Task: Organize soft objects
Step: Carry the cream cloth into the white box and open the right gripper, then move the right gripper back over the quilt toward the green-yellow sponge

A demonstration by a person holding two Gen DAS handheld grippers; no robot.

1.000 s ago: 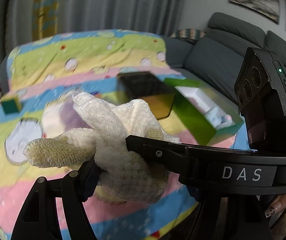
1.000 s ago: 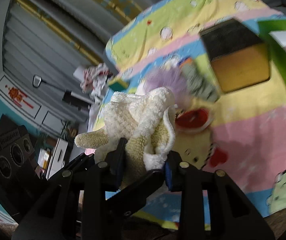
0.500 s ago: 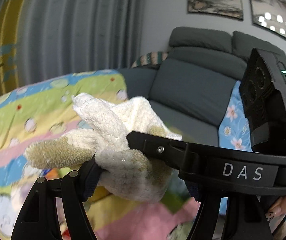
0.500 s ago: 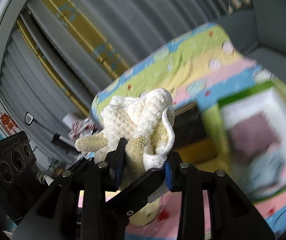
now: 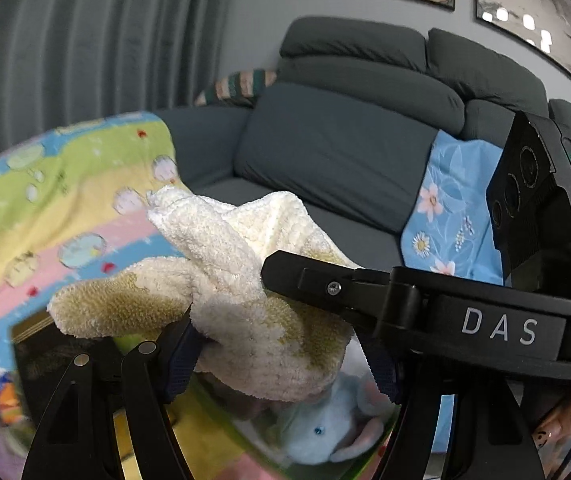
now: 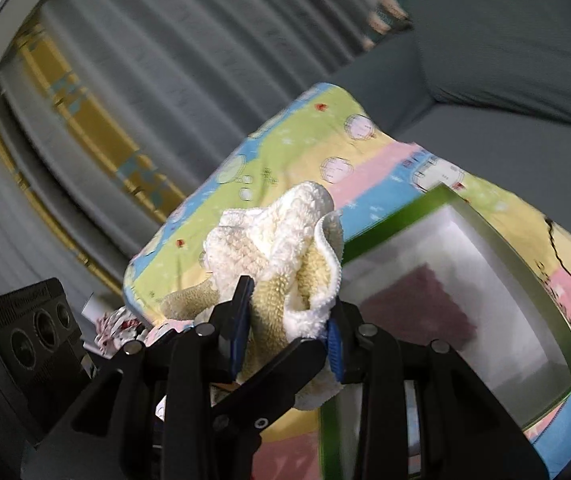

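1. One cream terry cloth (image 5: 245, 280), bunched and yellowish in its folds, is clenched by both tools at once and hangs in the air above the bedding.
2. From the left wrist, the left tool (image 5: 281, 356) grips the cloth's lower bulk between its blue pads, and a stubby flap of cloth sticks out toward 9 o'clock.
3. The right tool (image 6: 289, 320) pinches the same cloth (image 6: 281, 252) between its blue pads (image 6: 241, 320); seen from the left wrist, its black arm marked "DAS" crosses in from 3 o'clock and ends on the cloth.
4. A pale blue plush toy (image 5: 321, 436) lies directly under the cloth at 6 o'clock, blurred.
5. From the right wrist, a green-walled box (image 6: 497, 248) with a white inside sits at 4 o'clock of the cloth, with a dark reddish patch (image 6: 417, 312) on its floor.
6. A striped cartoon blanket (image 5: 65, 200) spreads beneath, toward 9 o'clock.
7. A grey sofa (image 5: 345, 152) fills the 1 o'clock side, with a blue flowered fabric (image 5: 445, 220) draped on it.
8. Grey curtains (image 6: 165, 60) hang at 11 o'clock.
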